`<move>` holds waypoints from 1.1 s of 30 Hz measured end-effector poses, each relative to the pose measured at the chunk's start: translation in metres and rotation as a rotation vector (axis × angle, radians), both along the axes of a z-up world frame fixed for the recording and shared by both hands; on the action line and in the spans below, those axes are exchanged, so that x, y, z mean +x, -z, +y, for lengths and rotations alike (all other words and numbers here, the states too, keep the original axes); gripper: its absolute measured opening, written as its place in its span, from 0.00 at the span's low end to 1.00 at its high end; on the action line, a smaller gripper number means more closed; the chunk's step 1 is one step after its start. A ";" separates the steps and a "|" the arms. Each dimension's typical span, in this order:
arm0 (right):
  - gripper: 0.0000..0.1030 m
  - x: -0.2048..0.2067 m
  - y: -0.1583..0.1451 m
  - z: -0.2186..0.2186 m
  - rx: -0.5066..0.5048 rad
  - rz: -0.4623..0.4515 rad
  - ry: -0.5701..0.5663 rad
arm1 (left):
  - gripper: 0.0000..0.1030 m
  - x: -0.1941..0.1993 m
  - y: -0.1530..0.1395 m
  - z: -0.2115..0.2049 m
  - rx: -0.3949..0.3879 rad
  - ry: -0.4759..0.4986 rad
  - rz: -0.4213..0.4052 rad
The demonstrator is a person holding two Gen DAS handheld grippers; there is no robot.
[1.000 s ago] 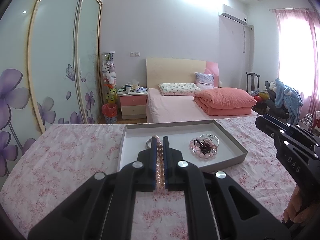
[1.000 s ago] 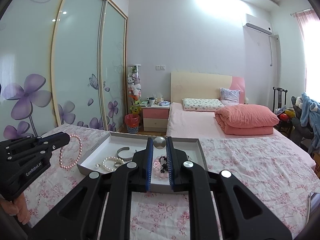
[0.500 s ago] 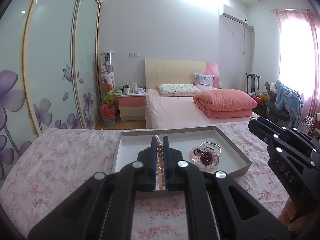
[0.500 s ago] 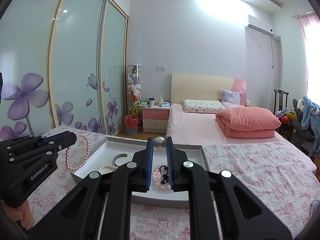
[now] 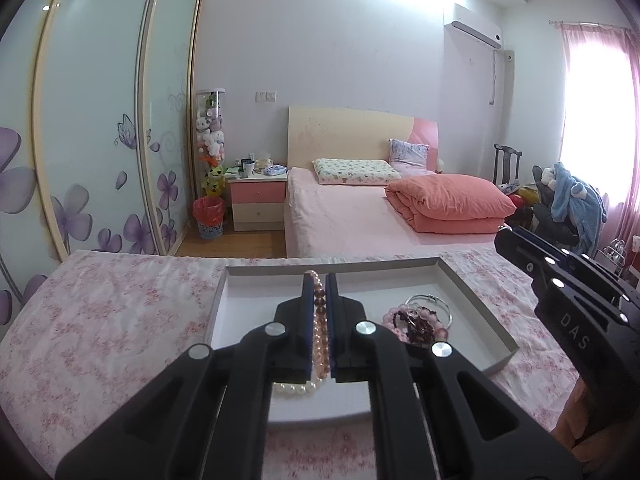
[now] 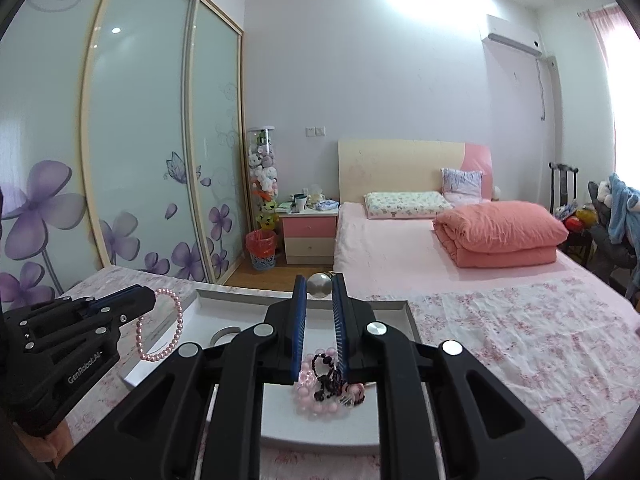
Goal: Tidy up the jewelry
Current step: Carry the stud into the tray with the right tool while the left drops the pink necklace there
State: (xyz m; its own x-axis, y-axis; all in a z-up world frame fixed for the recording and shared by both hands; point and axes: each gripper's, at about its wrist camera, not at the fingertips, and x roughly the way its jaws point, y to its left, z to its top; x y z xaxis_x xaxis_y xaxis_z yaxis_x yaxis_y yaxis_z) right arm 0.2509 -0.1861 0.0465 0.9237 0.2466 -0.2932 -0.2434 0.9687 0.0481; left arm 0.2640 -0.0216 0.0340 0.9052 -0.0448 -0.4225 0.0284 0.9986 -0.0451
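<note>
My left gripper (image 5: 319, 280) is shut on a pink bead bracelet (image 5: 319, 320) and holds it over the white tray (image 5: 476, 296). In the right wrist view the bracelet (image 6: 168, 328) hangs from the left gripper (image 6: 148, 300) above the tray's left edge (image 6: 188, 312). My right gripper (image 6: 319, 280) is shut on a round silver bead (image 6: 319, 285) above the tray. In the tray lie pink and dark bead bracelets (image 5: 416, 320), a silver bangle (image 5: 430, 302) and a white pearl strand (image 5: 296, 388). The pile of bracelets also shows under my right gripper (image 6: 324, 388).
The tray rests on a pink floral bedspread (image 5: 112, 312). The right gripper's body (image 5: 576, 312) stands at the tray's right side. Beyond are a second bed (image 5: 360, 216), a nightstand (image 5: 258, 200) and sliding wardrobe doors (image 5: 100, 120).
Both grippers have moved forward over the tray. The left gripper, still holding the pink bracelet, now sits above the tray's left part, and the pearl strand has come into view beneath it.
</note>
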 end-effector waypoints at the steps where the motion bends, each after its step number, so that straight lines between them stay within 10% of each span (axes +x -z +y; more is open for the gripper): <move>1: 0.14 0.004 0.002 0.000 0.003 0.008 0.003 | 0.07 0.003 0.001 0.000 -0.001 0.000 0.002; 15: 0.15 0.046 0.035 0.007 0.024 0.164 -0.018 | 0.08 0.044 0.034 -0.002 -0.033 0.015 0.093; 19: 0.50 0.044 0.034 0.001 0.036 0.154 0.009 | 0.30 0.044 0.034 0.004 -0.041 -0.012 0.085; 33: 0.50 0.034 0.025 -0.007 0.054 0.156 0.013 | 0.37 0.032 0.022 0.035 -0.125 -0.044 0.088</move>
State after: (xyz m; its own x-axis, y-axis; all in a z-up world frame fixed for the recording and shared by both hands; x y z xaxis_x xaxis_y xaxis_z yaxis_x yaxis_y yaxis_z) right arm 0.2848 -0.1936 0.0214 0.8714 0.2539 -0.4197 -0.2160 0.9668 0.1365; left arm 0.2960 0.0132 0.0122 0.8671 -0.0633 -0.4941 -0.0247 0.9852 -0.1695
